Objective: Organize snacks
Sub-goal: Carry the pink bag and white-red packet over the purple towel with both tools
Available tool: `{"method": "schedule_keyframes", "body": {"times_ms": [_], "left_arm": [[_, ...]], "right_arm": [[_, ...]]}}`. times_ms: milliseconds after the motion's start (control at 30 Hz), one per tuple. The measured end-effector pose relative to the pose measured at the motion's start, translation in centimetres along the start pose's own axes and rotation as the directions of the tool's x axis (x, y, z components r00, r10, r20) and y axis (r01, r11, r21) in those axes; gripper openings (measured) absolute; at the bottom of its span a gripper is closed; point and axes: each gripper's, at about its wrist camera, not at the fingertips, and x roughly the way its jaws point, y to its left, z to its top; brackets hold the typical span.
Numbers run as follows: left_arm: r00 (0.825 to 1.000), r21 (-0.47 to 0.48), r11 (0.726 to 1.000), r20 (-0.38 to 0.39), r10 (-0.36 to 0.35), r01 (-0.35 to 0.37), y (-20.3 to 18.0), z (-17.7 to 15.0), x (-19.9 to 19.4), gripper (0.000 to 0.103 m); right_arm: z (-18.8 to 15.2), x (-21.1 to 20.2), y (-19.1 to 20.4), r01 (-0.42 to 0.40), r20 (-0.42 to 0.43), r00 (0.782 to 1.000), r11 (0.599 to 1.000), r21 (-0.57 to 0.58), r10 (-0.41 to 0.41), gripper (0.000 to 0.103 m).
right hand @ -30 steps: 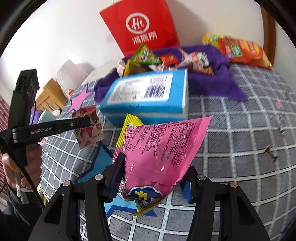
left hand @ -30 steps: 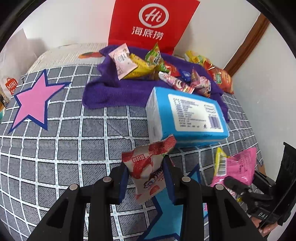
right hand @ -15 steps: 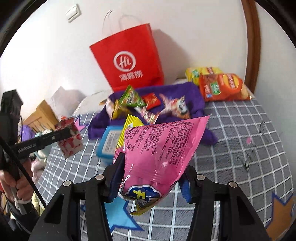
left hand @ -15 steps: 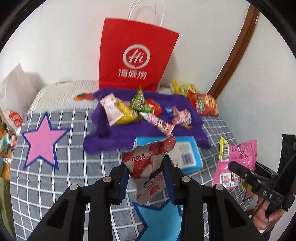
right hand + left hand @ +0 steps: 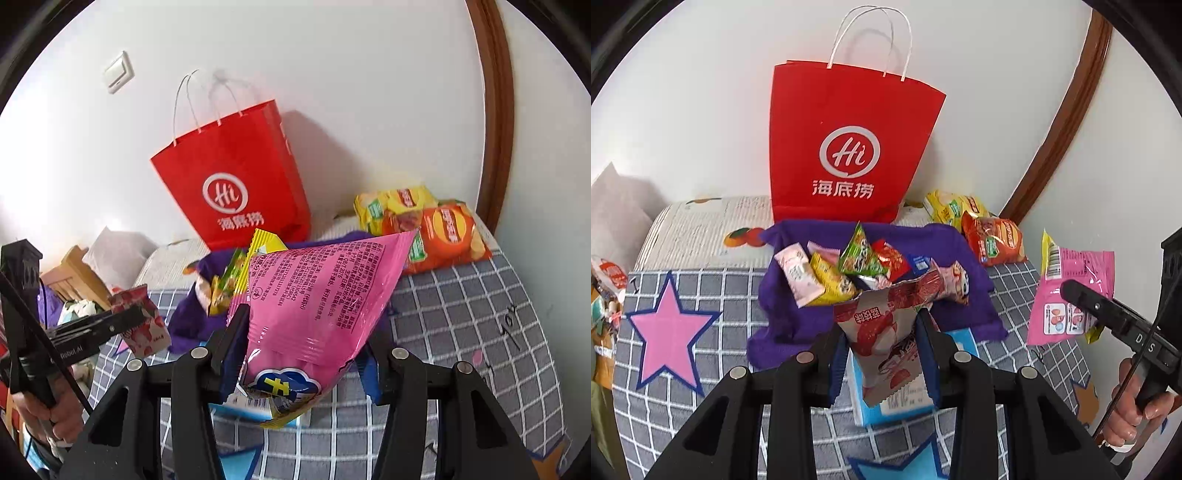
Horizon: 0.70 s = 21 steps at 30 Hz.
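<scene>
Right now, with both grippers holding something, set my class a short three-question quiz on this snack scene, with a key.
1. True or false: the left gripper holds the pink packet.
2. What stands against the wall behind the purple cloth? A) a red paper bag B) a basket C) a bottle
3. Fill in: the orange chip bag lies beside a ____ chip bag.

Key: 1 false, it holds the red-and-white packet; the right gripper has the pink one. 2 A. 3 yellow.
</scene>
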Motion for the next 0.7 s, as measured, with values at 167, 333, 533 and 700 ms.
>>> {"method": "schedule_keyframes", "body": {"times_ms": [167, 333, 533, 700], "left_arm": [[1.000, 0.009, 1.000, 0.018, 0.007, -0.007, -0.1, 1.9, 1.0, 0.033], [0.997, 0.016, 0.998, 0.055, 0.055, -0.056, 0.4, 3.6, 2.0, 0.033], [0.997, -0.005, 0.998, 0.055, 0.056, -0.055, 1.7, 5.1, 3.6, 0.033], [0.996, -0.039, 0.998, 0.067, 0.052, -0.050, 2.9, 6.3, 4.9, 0.033]], "right_arm": [[2.3, 1.8, -0.2, 0.018, 0.001, 1.000, 1.000, -0.017, -0.018, 0.052], [4.5, 4.5, -0.6, 0.036, 0.004, 0.999, 0.999, 0.001, -0.036, 0.052], [6.7, 8.1, 0.0, 0.045, -0.011, 0.999, 0.999, -0.021, -0.045, 0.052], [7.8, 10.7, 1.0, 0.029, -0.020, 0.999, 0.998, -0.062, -0.030, 0.052]]}}
